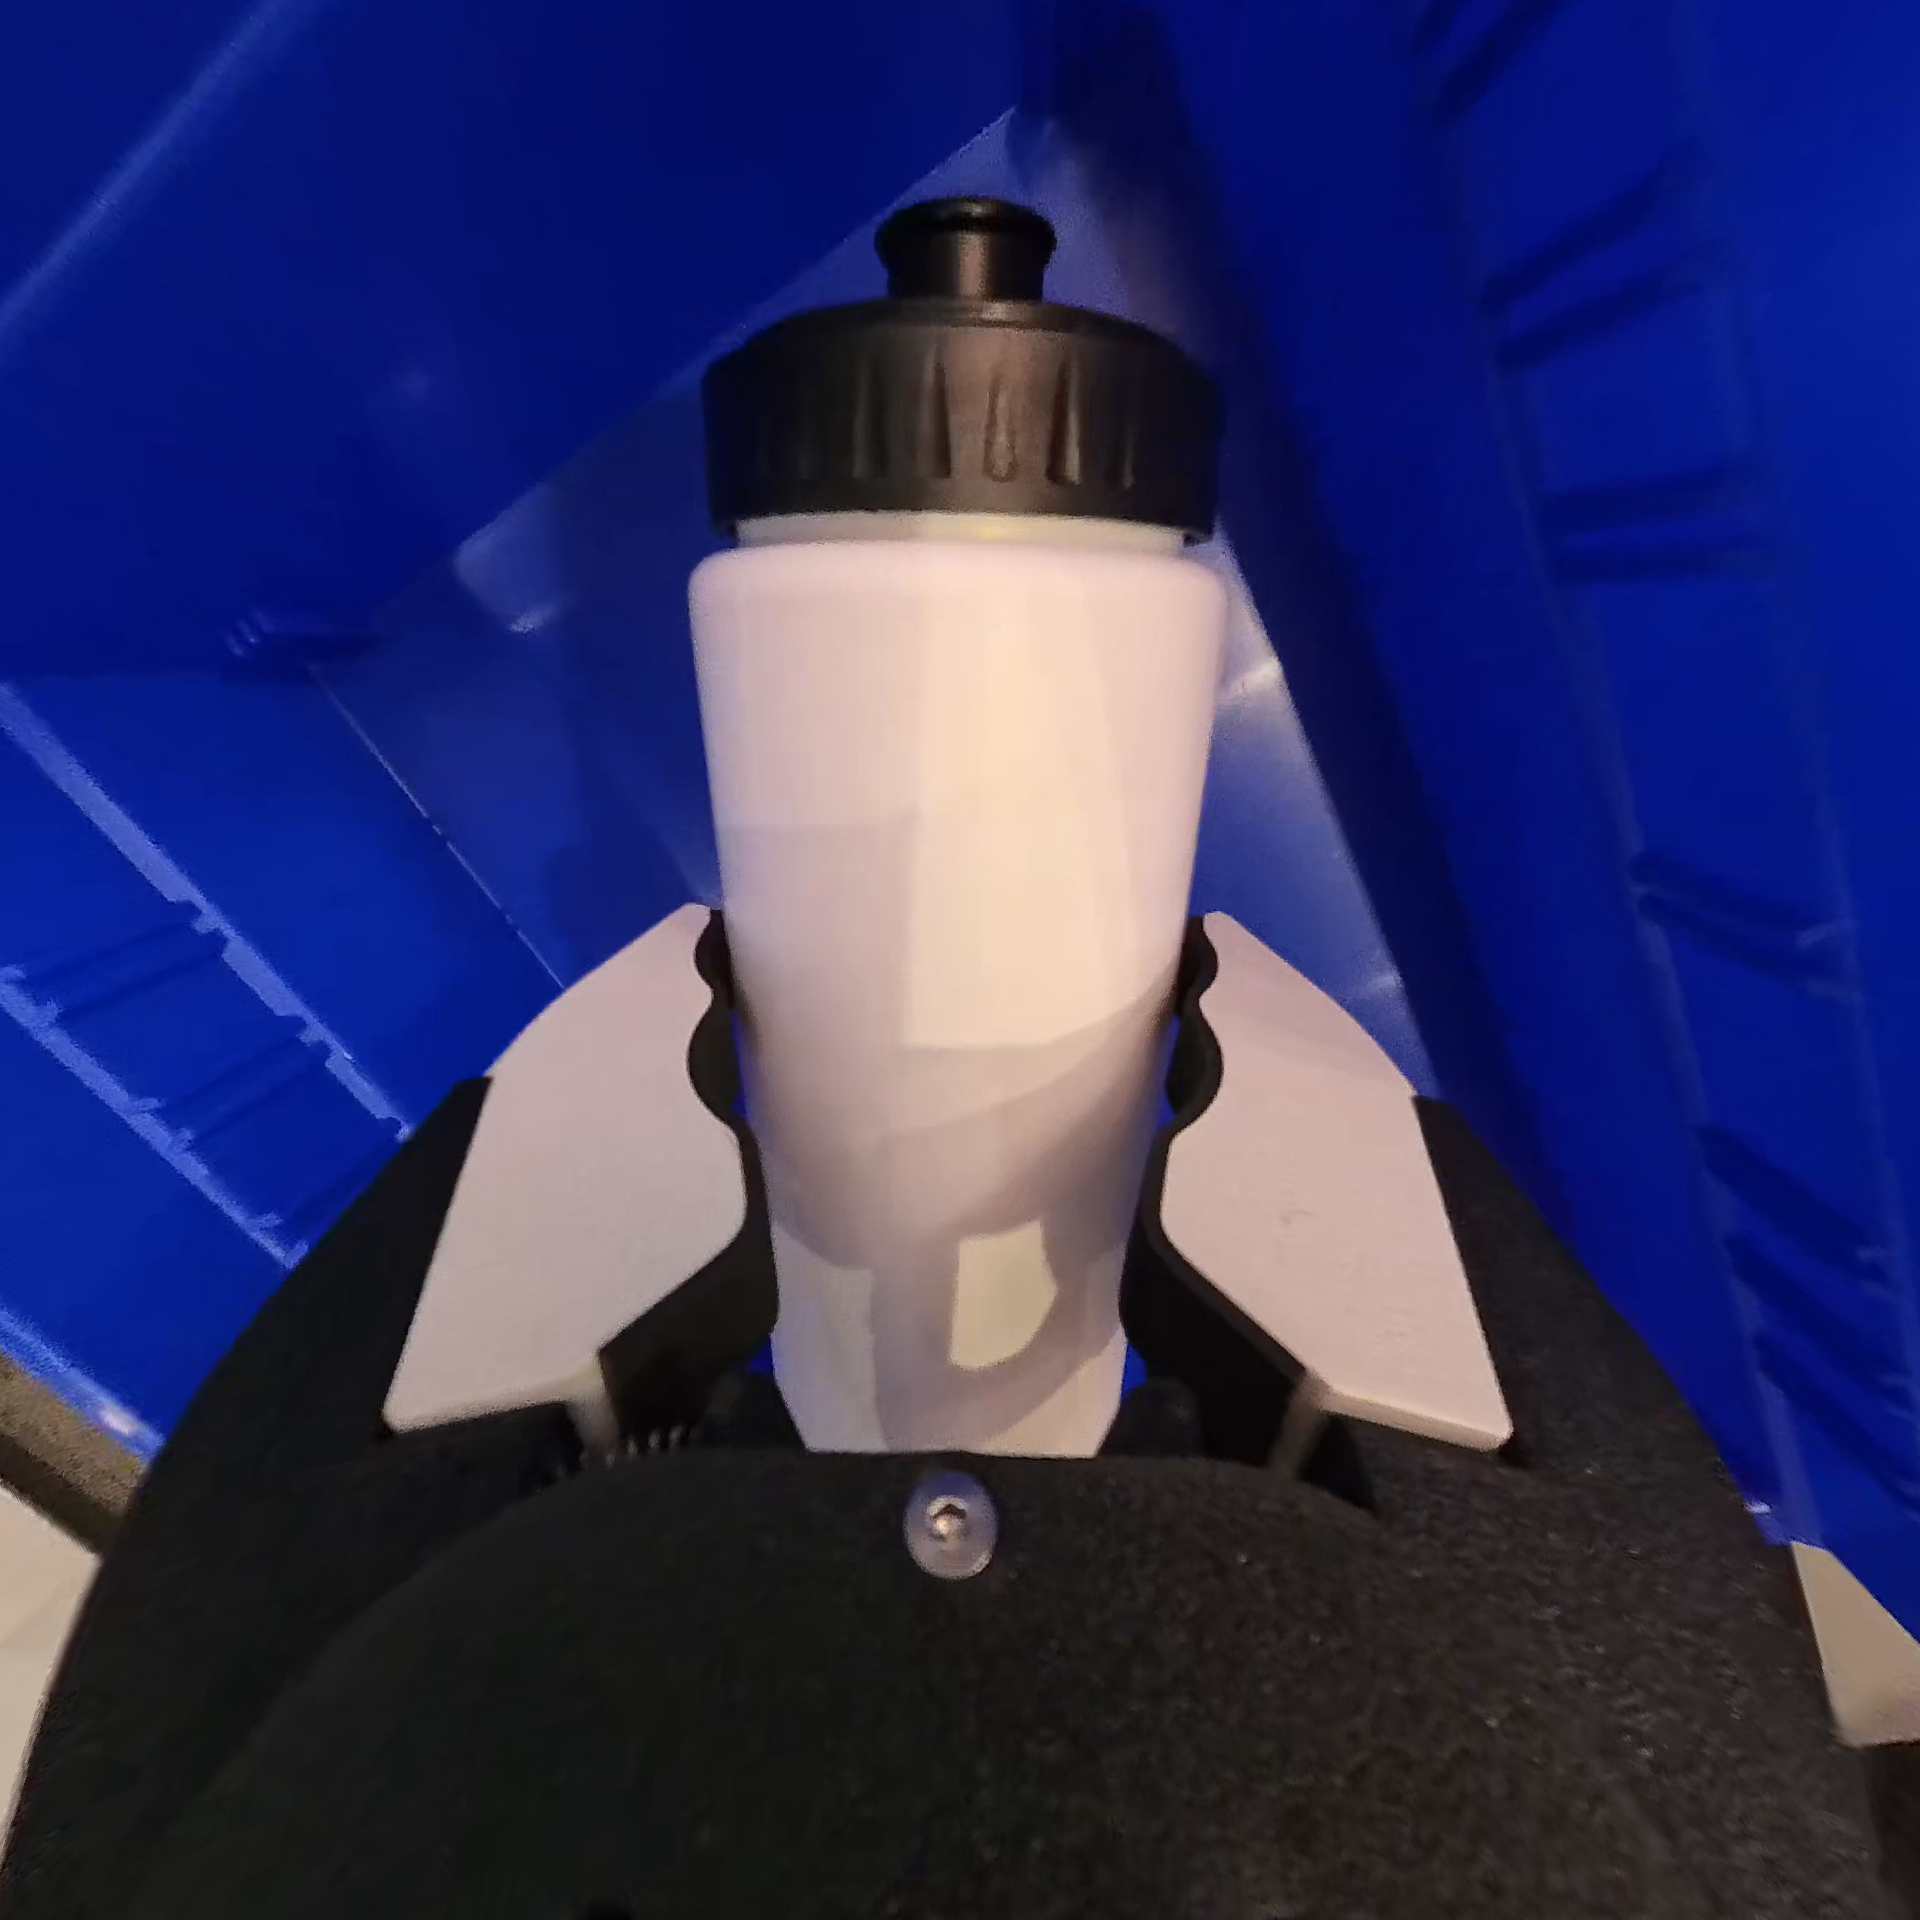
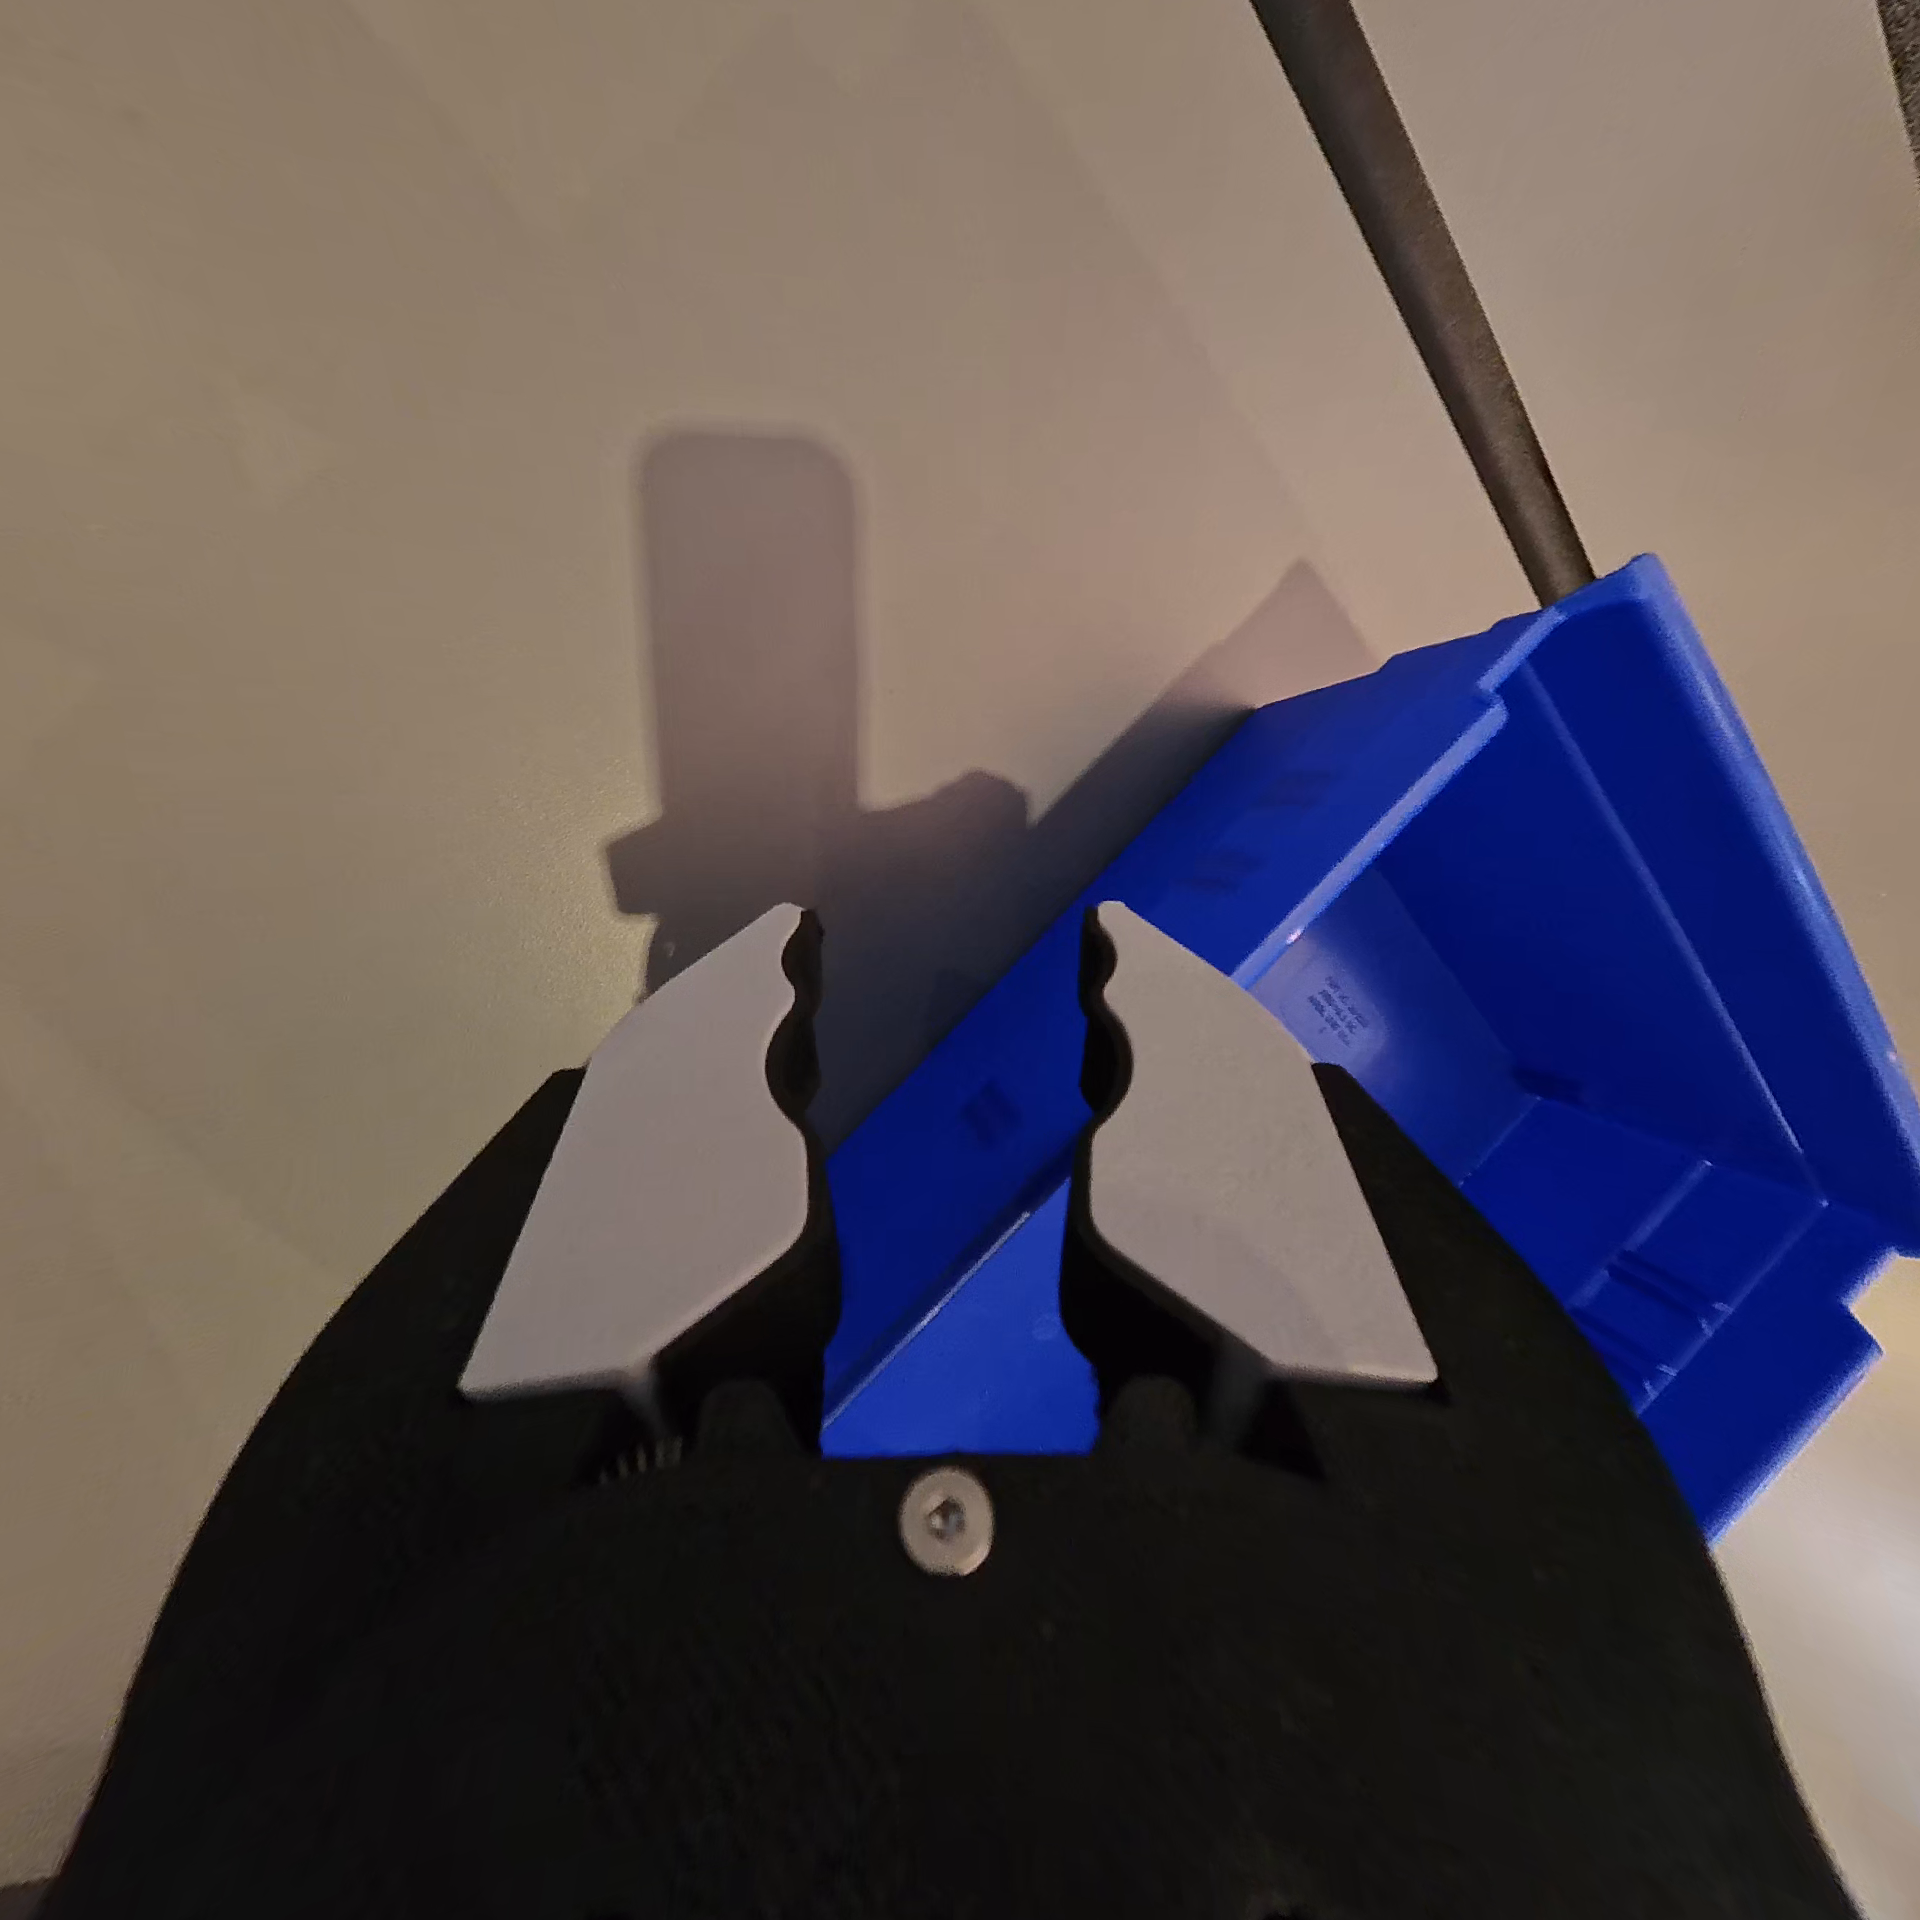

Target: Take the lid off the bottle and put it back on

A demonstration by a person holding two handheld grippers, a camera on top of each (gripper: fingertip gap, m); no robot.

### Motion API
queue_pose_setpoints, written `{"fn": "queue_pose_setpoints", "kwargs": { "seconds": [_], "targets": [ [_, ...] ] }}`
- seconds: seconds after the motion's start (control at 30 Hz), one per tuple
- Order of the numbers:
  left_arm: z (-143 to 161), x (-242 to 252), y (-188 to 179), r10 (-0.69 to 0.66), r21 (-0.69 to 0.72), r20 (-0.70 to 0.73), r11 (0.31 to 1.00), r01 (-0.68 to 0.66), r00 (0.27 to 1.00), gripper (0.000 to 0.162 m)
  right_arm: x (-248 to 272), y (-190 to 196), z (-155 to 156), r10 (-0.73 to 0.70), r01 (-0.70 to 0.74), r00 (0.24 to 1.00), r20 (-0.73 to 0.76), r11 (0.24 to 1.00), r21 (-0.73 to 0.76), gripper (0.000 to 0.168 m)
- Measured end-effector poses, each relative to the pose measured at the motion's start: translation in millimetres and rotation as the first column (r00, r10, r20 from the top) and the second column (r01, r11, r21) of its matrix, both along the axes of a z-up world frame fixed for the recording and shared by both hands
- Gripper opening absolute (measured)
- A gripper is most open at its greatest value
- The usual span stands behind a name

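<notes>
Two claws: left claw (image 1: 951, 935) clamps white bottle (image 1: 951, 831) (base hidden), black lid (image 1: 961, 426) on; right claw (image 2: 951, 920) agape, empty.

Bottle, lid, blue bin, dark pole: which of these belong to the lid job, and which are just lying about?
Job:
bottle, clamped in the left gripper
lid, on the bottle
right gripper, open and empty

Lying about:
blue bin
dark pole
table
</notes>
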State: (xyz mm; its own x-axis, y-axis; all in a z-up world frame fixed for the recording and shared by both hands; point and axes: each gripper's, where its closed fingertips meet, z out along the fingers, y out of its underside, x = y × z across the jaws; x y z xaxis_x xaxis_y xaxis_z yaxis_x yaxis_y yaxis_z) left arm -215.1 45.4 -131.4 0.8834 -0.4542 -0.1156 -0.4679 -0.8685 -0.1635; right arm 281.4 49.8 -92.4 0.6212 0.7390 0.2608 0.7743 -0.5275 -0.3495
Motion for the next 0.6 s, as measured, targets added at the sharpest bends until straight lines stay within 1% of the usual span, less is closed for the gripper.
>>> {"fn": "queue_pose_setpoints", "kwargs": {
  "seconds": [0.2, 0.6],
  "targets": [
    [12.6, 1.1, 0.6, 0.000, 0.040, -0.009, 0.999, 0.000, 1.000, 0.074, -0.4, -0.4, 0.1, 0.003, -0.003, 1.000, 0.001, 1.000, 0.000, 0.050],
    [11.4, -2.8, -0.3, 0.009, 0.031, -0.033, 0.999, -0.008, 0.999, 0.074, -0.6, -1.1, -1.0, 0.008, -0.008, 1.000, 0.008, 1.000, -0.005, 0.050]
  ]
}}
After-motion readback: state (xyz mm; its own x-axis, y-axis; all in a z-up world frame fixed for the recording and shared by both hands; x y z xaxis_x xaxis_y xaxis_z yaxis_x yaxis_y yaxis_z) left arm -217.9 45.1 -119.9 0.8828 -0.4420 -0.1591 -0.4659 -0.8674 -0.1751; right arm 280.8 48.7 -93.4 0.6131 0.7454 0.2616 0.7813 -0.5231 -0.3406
